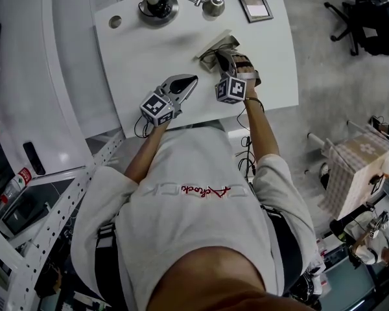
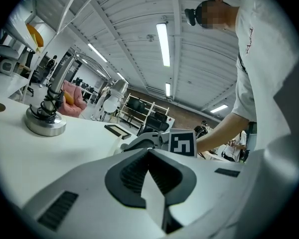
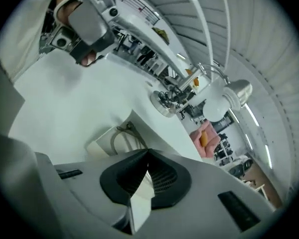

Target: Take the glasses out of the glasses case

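Observation:
The glasses case (image 1: 215, 46) lies open on the white table (image 1: 149, 50), pale and boxy. In the right gripper view the glasses (image 3: 123, 135) show inside the case (image 3: 100, 143), thin grey frame up. My right gripper (image 1: 223, 57) is shut, its tips just at the case's near edge with nothing between the pads. My left gripper (image 1: 189, 80) is also shut and empty, lying low over the table to the left of the case. The left gripper view shows the right gripper (image 2: 145, 142) with its marker cube just ahead.
At the table's far side stand a chrome base with a curved arm (image 1: 159, 5), a chrome knob (image 1: 213, 5) and a small framed screen (image 1: 253, 4). A round spot (image 1: 115, 22) marks the far left corner. The table's near edge runs by my body.

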Motion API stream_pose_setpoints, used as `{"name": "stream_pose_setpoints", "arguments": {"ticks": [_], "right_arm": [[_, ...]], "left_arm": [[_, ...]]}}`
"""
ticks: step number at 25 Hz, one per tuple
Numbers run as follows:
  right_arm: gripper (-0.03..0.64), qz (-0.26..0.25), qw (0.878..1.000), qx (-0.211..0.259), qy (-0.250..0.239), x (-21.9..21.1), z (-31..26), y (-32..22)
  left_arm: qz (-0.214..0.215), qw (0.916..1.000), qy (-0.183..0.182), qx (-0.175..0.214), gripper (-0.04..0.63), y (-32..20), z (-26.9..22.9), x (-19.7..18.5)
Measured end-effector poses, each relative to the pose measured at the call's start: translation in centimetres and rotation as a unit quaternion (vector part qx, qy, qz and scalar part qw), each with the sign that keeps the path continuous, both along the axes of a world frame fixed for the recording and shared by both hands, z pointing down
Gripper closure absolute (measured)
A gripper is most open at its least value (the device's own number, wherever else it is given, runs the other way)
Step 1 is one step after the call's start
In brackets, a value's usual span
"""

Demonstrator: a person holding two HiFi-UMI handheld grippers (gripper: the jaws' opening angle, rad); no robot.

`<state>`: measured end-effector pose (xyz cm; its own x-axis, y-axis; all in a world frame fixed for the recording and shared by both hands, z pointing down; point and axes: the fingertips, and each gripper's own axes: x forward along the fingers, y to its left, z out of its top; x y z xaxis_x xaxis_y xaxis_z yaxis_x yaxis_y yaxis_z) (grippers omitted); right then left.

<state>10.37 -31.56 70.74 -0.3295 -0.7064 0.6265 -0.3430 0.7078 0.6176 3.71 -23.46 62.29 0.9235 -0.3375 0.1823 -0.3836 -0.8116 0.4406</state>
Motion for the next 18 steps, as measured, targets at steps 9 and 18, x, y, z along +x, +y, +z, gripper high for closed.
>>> {"name": "stream_pose_setpoints", "arguments": {"ticks": [9,18], "right_arm": [[0.579,-0.002,0.998,0.034,0.051,0.6,0.1,-0.5],[0.482,-0.038,0.995,0.02,0.089,0.5,1.2,-1.5]], "left_arm": [[-0.003,1.0,0.0,0.001,0.604,-0.2,-0.1,-0.6],[0.002,1.0,-0.002,-0.001,0.604,0.0,0.1,-0.1]]}}
